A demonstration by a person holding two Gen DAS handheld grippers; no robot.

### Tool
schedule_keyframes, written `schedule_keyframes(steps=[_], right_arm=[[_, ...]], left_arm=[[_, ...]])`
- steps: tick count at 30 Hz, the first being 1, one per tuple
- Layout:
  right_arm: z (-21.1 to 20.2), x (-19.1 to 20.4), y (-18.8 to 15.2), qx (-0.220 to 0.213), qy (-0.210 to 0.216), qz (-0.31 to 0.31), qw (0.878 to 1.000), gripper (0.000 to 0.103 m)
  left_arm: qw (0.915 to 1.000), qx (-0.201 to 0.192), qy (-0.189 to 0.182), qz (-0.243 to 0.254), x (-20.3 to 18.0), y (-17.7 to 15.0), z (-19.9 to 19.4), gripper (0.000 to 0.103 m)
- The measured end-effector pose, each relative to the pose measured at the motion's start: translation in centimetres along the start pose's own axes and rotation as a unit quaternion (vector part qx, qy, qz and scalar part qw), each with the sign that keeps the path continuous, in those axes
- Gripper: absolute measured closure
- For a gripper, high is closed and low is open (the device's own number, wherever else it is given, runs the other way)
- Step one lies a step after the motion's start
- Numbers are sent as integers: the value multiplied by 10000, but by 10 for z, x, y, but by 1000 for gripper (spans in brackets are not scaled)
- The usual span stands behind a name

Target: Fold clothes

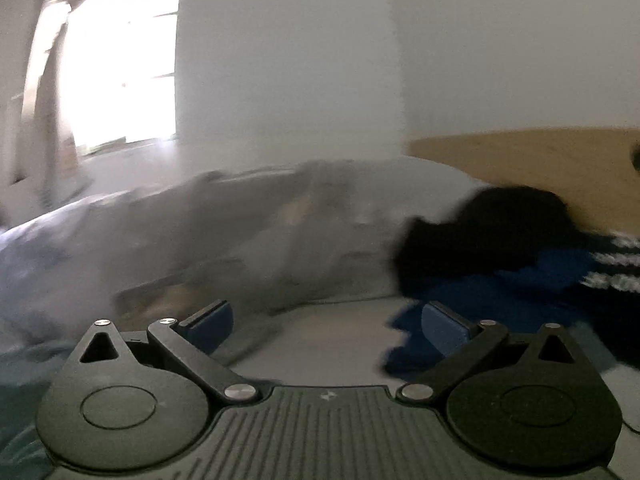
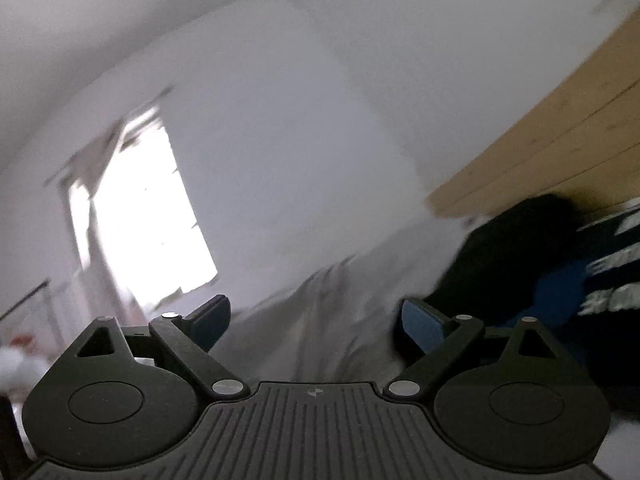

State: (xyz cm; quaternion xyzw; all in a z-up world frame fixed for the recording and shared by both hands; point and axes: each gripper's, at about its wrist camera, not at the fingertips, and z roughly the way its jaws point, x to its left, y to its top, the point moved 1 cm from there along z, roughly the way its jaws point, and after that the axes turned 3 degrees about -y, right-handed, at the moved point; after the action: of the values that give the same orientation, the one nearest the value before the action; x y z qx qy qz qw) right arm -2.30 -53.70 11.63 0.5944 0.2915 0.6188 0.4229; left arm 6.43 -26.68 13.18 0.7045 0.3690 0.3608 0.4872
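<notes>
Both hand-held grippers stand with their blue-padded jaws spread wide and nothing between them: the left hand-held gripper (image 1: 326,326) faces a rumpled grey garment (image 1: 224,236) heaped on the bed (image 1: 320,344), with a black garment (image 1: 480,232) and a blue garment with white stripes (image 1: 560,280) to its right. The right hand-held gripper (image 2: 316,320) tilts upward (everything is blurred) toward the bright window (image 2: 148,208), white wall (image 2: 280,120) and wooden headboard (image 2: 560,136), grey cloth just beyond its pads.

Ahead of left gripper (image 1: 326,322): bare strip of bed (image 1: 320,344), passable.
Left side: grey clothes heap (image 1: 224,236) blocks.
Right side: black garment (image 1: 480,236), blue striped garment (image 1: 560,280).
Behind: wooden headboard (image 1: 540,160).
</notes>
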Motion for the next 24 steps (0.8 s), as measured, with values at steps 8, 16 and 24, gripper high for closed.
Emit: schedule_keyframes(steps=[8, 16, 24], right_arm=[[-26, -85, 27, -586, -1519, 245, 9863, 8], [-63, -169, 35, -673, -2524, 1309, 9564, 8], [-81, -195, 37, -779, -2926, 978, 9480, 8]], left_arm=[[9894, 46, -1023, 1034, -101, -10, 41, 0], [9827, 174, -1500, 1074, -152, -12, 51, 0], [9645, 531, -2057, 1570, -206, -22, 60, 0]])
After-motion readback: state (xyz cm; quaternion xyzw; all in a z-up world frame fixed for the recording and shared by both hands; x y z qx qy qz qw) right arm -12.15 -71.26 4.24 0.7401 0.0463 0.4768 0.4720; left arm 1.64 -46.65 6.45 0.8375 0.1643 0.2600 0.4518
